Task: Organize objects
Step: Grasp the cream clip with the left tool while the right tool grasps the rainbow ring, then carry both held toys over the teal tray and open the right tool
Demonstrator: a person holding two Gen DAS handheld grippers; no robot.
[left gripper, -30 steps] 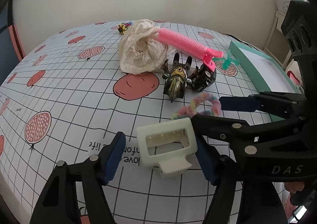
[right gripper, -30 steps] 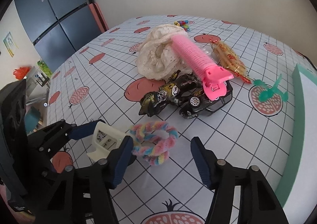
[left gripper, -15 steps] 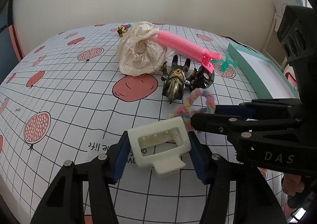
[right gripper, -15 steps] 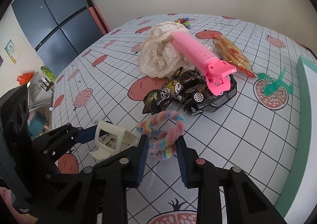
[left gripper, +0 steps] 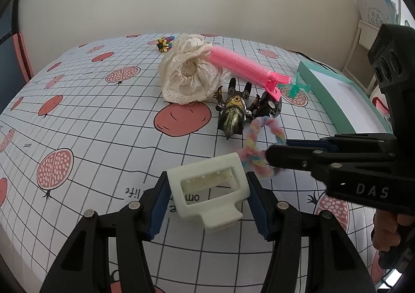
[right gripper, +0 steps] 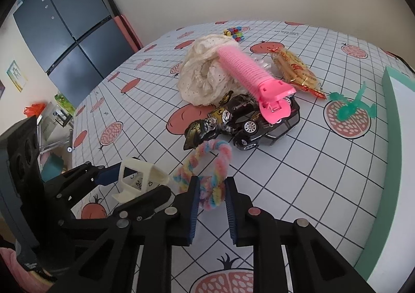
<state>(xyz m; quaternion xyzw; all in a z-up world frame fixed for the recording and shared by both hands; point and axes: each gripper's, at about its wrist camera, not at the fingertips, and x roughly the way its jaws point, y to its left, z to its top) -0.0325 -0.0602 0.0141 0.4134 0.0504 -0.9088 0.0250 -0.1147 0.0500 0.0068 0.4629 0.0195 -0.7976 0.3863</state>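
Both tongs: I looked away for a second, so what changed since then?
The left tongs closed on the cream hair claw; the right tongs closed on the pastel fuzzy ring, tilting it up. The pink comb clip, toy car and lace cloth stayed put.

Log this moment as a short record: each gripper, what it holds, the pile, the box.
left gripper: shut on cream plastic claw hair clip
right gripper: shut on pastel rainbow fuzzy hair loop
pile: cream lace scrunchie, pink comb-style hair clip, black toy car, dark gold figure
teal-rimmed box: right of pile
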